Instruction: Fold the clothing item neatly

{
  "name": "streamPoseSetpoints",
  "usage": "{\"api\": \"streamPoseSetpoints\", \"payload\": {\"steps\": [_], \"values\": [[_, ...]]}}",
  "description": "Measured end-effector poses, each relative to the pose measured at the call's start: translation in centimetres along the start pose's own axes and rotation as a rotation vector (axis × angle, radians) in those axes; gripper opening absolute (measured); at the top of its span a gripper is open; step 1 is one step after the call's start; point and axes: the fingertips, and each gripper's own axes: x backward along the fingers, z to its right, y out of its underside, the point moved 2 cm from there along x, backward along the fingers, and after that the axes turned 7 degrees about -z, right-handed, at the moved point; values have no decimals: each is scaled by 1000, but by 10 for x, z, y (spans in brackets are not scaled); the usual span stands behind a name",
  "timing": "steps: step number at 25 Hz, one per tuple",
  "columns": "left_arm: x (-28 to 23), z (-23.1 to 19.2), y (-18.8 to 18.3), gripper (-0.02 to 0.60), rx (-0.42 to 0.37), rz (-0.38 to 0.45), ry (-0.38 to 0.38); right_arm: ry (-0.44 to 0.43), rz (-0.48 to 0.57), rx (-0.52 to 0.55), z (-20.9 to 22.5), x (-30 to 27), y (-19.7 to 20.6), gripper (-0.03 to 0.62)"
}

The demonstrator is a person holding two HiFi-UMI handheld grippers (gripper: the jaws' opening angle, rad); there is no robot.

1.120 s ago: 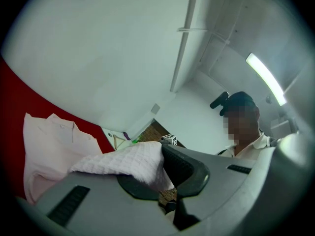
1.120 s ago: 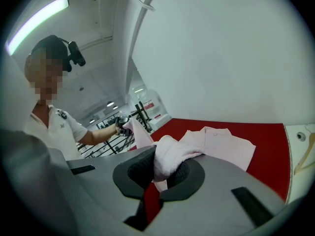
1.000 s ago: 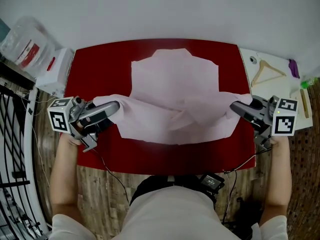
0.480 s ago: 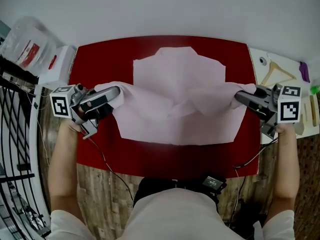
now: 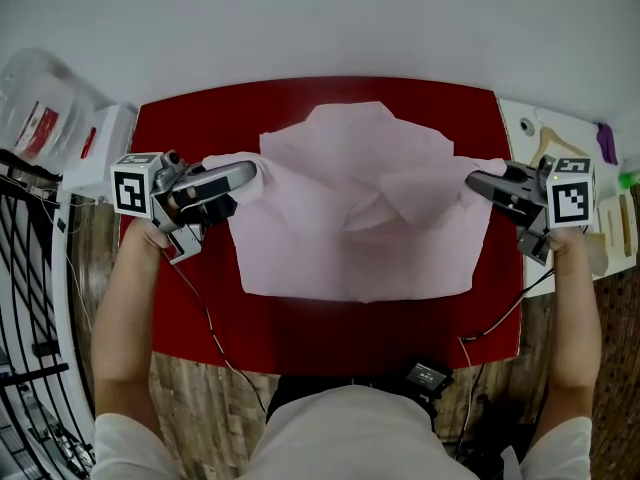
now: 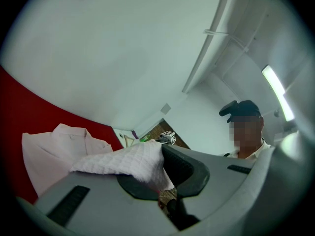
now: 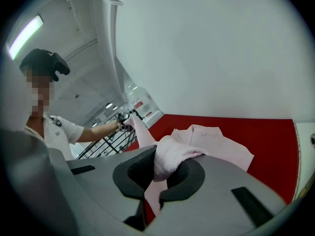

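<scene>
Pink shirt (image 5: 355,218) is spread on red table (image 5: 330,318), collar at the far side. One side fold each is clamped in the shut jaws of left gripper (image 5: 245,173) and right gripper (image 5: 475,180), both pointed inward on outstretched arms. Compared with a second ago, both grippers are seen farther up the table.

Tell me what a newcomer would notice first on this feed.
A pale pink shirt lies spread on a red table, collar at the far side. The left gripper and right gripper each pinch a bit of its fabric, one at either side of the shirt.
</scene>
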Motion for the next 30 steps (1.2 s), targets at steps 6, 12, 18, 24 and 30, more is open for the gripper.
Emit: {"api": "streamPoseSetpoints", "payload": {"steps": [6,12,18,24,30], "values": [[-4,-100,-23,20,87,-20,11,10,-48,-100,89,-47,-8,21],[5,-113,-17,21,183,42,-25,23,-56,-191,97,-48,4,21],[23,-189,-14,21,312,164,-79,43,-50,-282,161,-75,7,21],[34,-244,-8,20,402,246,-140,85,10,-436,213,-92,11,21],[33,-281,-8,21,455,315,-189,168,61,-583,254,-102,25,21]]}}
